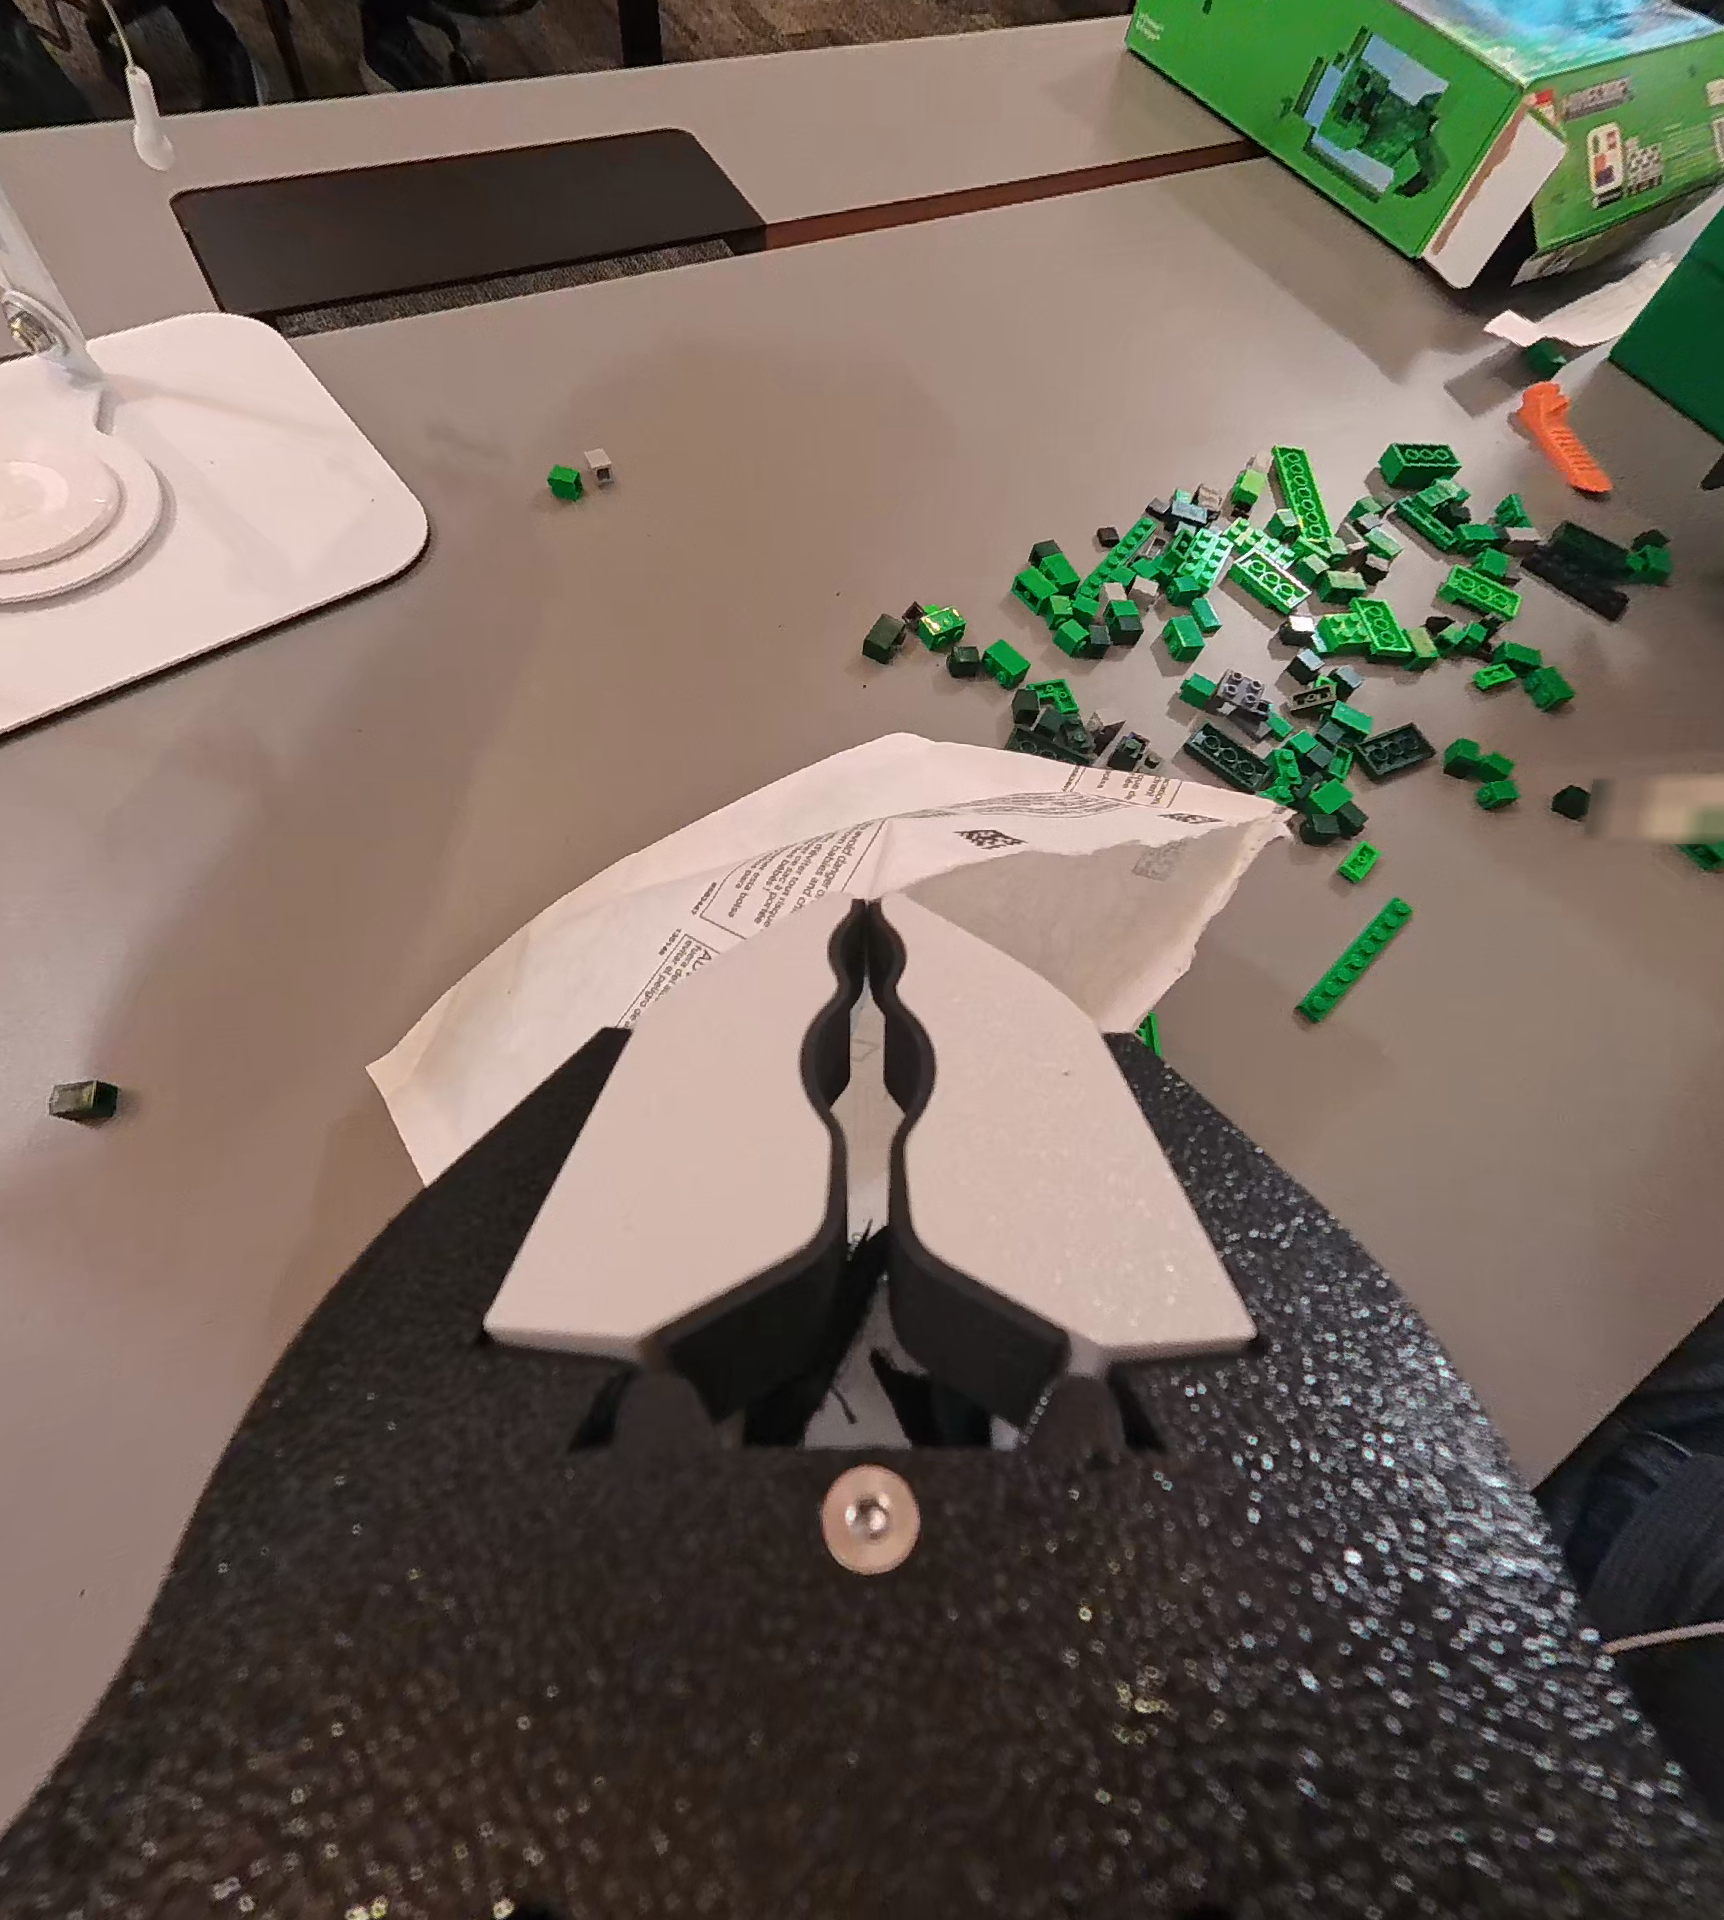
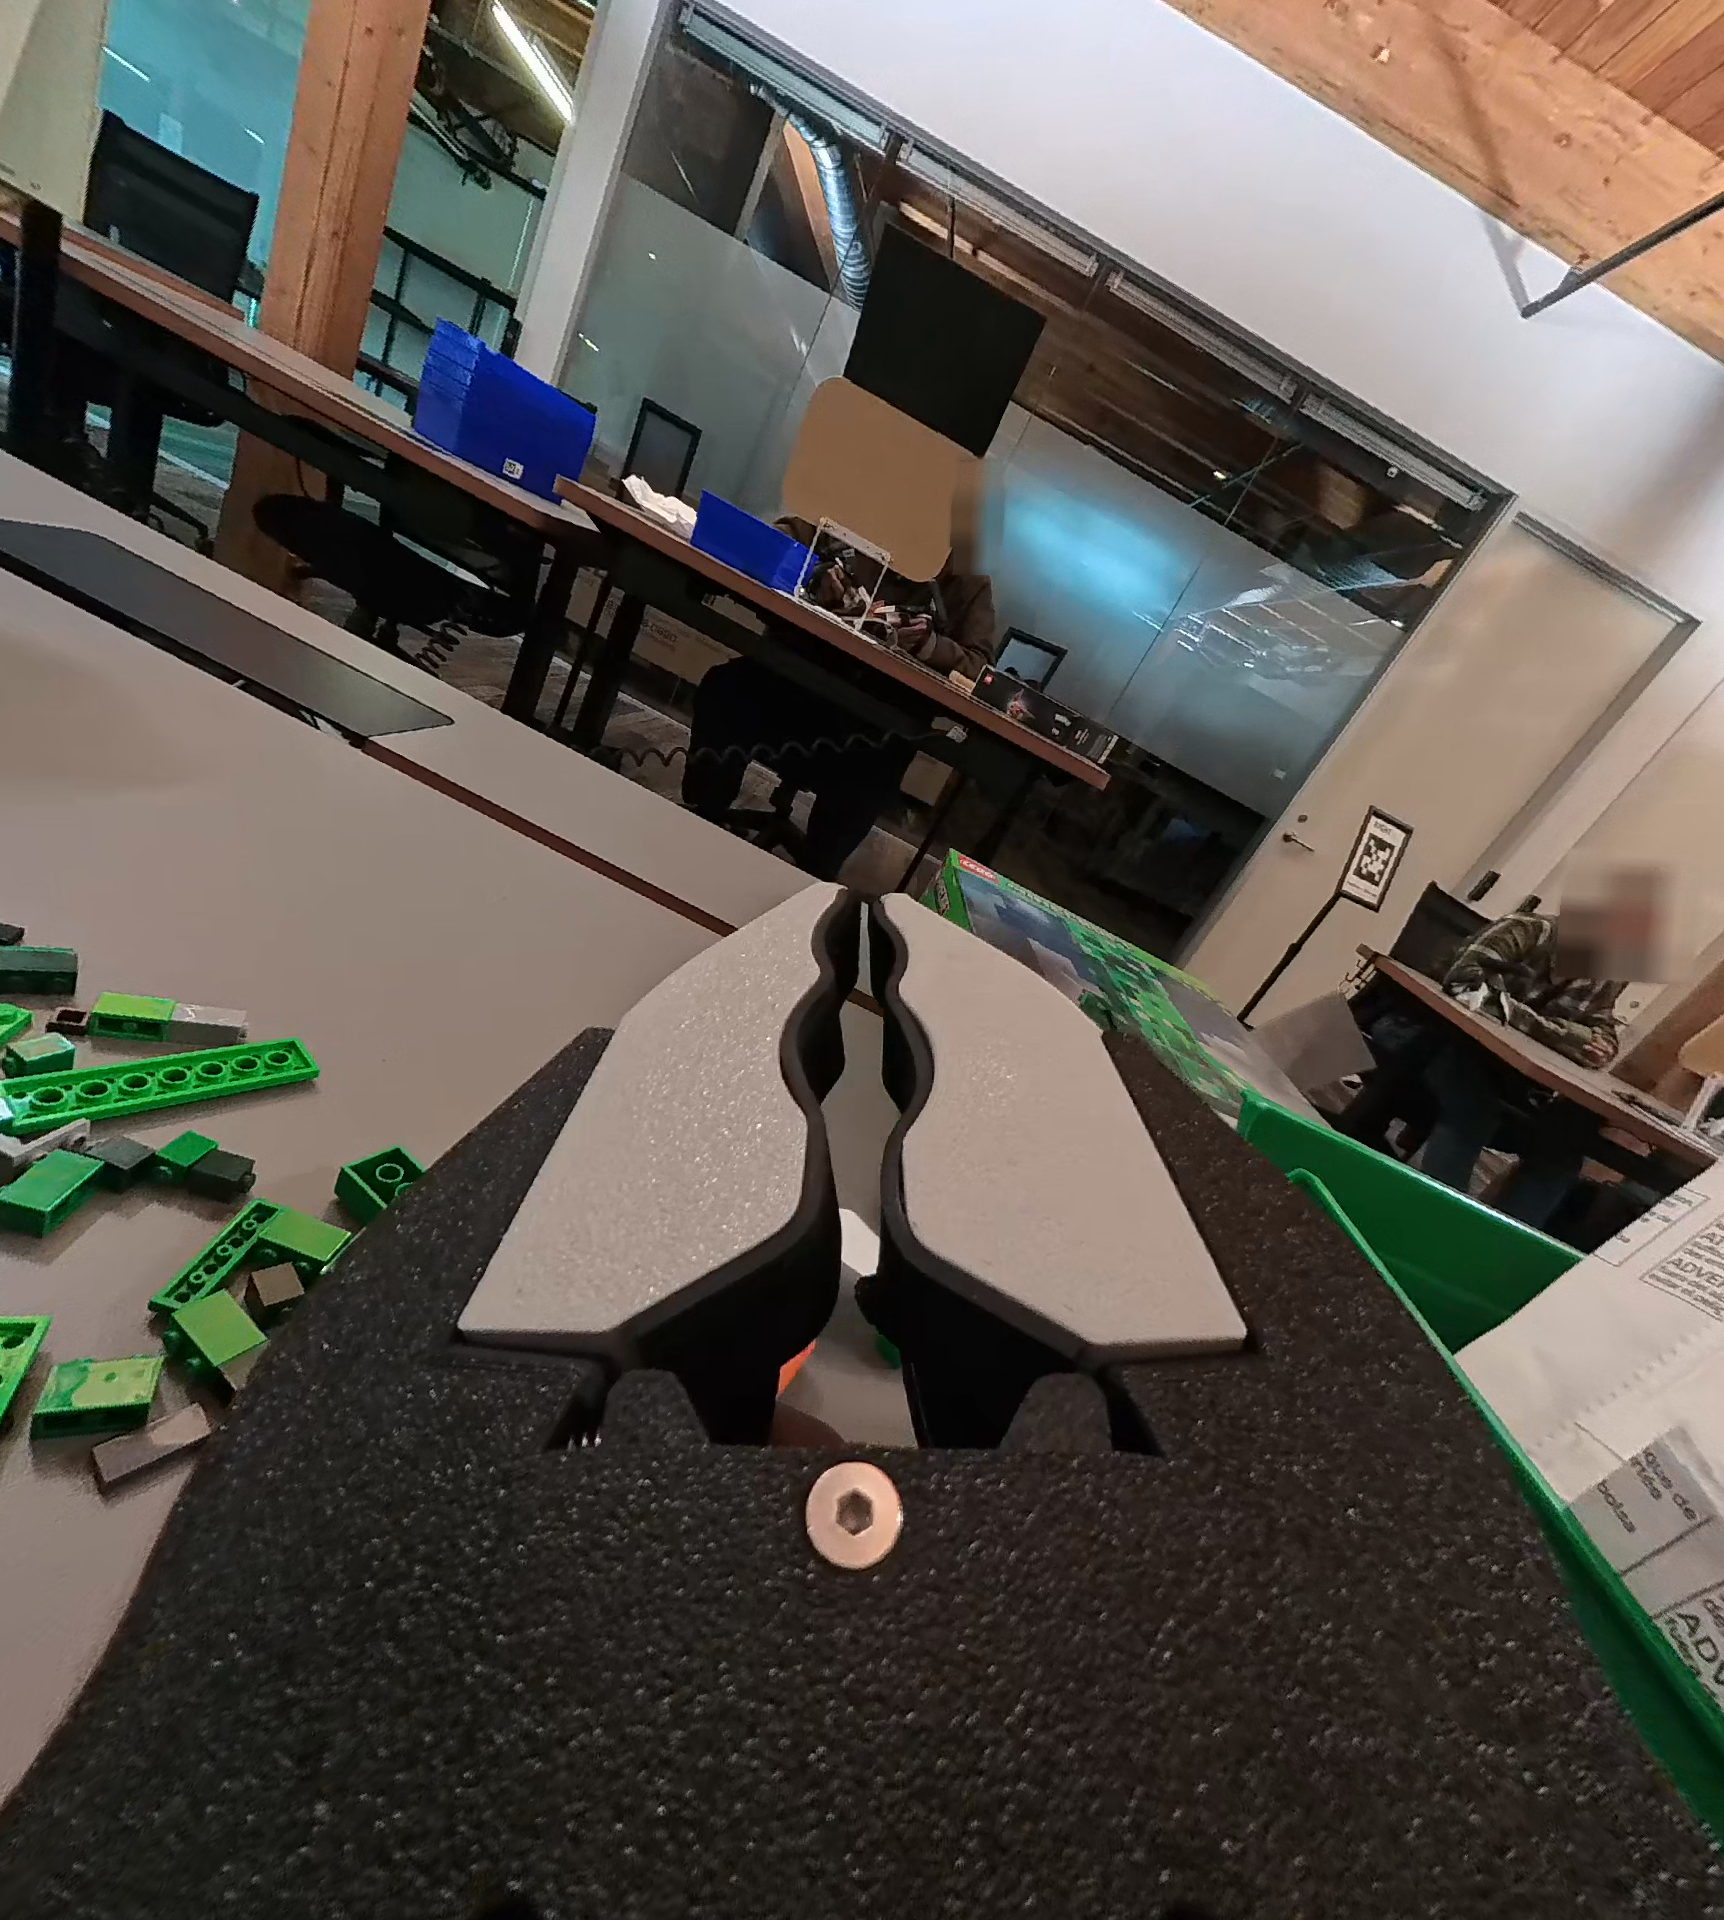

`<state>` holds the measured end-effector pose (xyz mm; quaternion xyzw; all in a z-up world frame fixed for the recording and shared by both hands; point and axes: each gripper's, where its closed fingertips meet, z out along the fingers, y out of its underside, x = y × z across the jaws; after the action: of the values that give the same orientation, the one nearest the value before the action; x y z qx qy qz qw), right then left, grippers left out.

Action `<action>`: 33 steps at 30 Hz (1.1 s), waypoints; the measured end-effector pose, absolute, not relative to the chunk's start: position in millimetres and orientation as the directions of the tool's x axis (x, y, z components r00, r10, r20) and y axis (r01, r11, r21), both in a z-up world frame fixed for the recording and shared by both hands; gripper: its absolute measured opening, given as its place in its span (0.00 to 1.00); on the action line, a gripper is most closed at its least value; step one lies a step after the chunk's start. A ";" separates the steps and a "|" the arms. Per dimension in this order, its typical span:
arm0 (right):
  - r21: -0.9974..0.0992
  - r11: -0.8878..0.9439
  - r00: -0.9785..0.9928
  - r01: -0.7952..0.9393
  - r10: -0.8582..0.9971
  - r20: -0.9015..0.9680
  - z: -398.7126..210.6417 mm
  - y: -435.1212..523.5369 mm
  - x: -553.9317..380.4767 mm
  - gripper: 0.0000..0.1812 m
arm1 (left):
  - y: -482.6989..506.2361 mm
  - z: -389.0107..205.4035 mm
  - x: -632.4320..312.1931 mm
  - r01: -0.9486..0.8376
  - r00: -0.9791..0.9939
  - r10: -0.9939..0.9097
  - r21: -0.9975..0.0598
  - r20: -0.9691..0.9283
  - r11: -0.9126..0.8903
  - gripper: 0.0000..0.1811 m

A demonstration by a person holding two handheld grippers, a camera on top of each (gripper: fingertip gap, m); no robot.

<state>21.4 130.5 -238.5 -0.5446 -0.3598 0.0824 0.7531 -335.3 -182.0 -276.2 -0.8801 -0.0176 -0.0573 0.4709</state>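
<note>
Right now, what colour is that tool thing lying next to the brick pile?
Orange. The tool shows best in the left wrist view, beyond the green bricks.

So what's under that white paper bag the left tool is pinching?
The left tool pinches the torn white paper bag. One thin green piece peeks out at its right edge, over the grey table. Anything else beneath is covered by bag and tool.

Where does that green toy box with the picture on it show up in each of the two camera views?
Left wrist view: the green box lies at the top right, on the far side of the grey table.
Right wrist view: it sits just right of centre, behind the right gripper.
Shared landmark: the green brick pile.
</note>
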 end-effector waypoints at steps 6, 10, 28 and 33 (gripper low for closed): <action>-0.877 0.393 0.719 0.277 0.520 0.461 -241.0 130.4 18.8 0.00 | -181.8 -276.6 -334.9 0.085 0.993 -0.025 -0.826 0.119 -0.557 0.00; -0.879 0.391 0.722 0.272 0.521 0.455 -240.5 130.6 19.7 0.00 | -181.7 -276.8 -335.0 0.085 0.993 -0.025 -0.826 0.119 -0.557 0.00; -0.878 0.364 0.653 0.311 0.589 0.476 -250.6 126.4 11.6 0.01 | -182.6 -281.3 -333.1 0.082 0.992 -0.034 -0.812 0.125 -0.578 0.00; -0.859 0.186 0.388 0.478 0.832 0.396 -302.3 105.4 -6.5 0.07 | -186.7 -285.3 -330.4 0.068 0.991 -0.051 -0.789 0.124 -0.610 0.00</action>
<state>-6.5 105.4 -302.3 -0.6177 -0.5301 0.1587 0.5588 -330.4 -186.7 -285.3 -0.8948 -0.0049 -0.0671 0.4414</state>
